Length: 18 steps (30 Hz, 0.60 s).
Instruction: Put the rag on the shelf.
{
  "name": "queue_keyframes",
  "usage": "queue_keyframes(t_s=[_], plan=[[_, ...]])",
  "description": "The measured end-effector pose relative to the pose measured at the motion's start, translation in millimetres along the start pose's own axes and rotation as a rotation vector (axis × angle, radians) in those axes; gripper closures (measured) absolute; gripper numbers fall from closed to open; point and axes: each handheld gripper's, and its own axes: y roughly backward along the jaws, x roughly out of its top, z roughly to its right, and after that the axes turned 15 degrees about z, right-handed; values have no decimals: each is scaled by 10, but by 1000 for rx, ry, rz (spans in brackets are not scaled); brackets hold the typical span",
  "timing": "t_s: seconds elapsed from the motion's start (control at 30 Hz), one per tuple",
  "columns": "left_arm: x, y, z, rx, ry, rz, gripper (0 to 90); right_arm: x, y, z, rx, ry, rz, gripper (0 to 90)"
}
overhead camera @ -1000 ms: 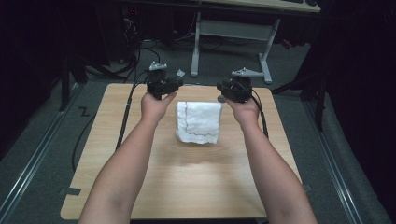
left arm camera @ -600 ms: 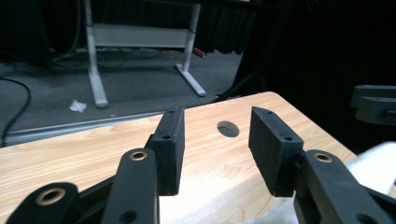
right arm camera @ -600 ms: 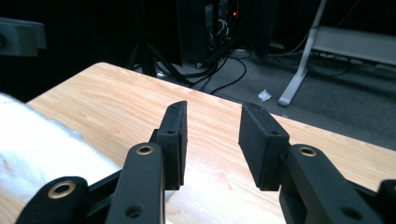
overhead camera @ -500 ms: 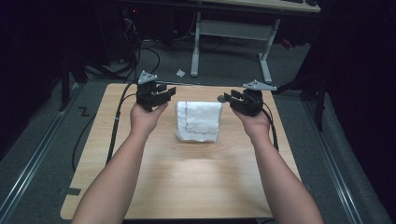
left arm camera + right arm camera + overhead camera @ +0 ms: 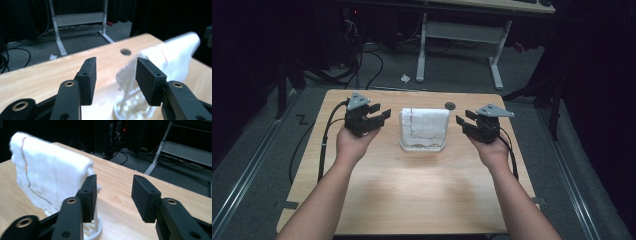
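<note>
The white cloth (image 5: 424, 127) hangs draped over a white rack (image 5: 423, 146) at the centre of the wooden table (image 5: 412, 200), its top edge raised and its sides falling to the base. One second earlier both grippers sit close against the cloth's far corners, at 11 and 1 o'clock of it. They now stand well apart from it: the left gripper (image 5: 379, 116) at 9 o'clock, the right gripper (image 5: 462, 122) at 3 o'clock, each with jaws spread wide and nothing between them. The left gripper view confirms the released state: the gap between the pads (image 5: 87, 80) is empty, and the cloth (image 5: 170, 55) lies beyond them at 1 o'clock. The right gripper view shows the same, with the cloth (image 5: 50, 175) at 10 o'clock behind the near pad.

Judgement: the withdrawal to both sides, with the cloth resting unaided on the rack, indicates that the hanging step is complete. The drape appears even and stable, with no corner trailing on the table. No further grasp seems required unless the cloth needs straightening
</note>
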Motion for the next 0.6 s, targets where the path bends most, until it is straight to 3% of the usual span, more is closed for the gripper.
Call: queue_keyframes(t_s=[0.17, 0.3, 0.47, 0.5, 0.53, 0.6], plan=[[-327, 281, 106, -33, 3, -16, 496, -169, 198, -126, 8, 32, -2, 500], [-629, 457, 164, -76, 93, -48, 485, -319, 336, -240, 10, 68, -5, 481], [-955, 601, 299, -101, 92, -118, 467, -529, 466, -386, 34, 53, -34, 467], [-1097, 639, 359, -107, 87, -150, 457, -654, 516, -461, 39, 47, -56, 464], [-1097, 639, 359, -107, 87, -150, 453, -654, 516, -461, 39, 47, -56, 464], [-1302, 689, 445, -110, 88, -181, 449, -864, 579, -569, 40, 19, -101, 459]])
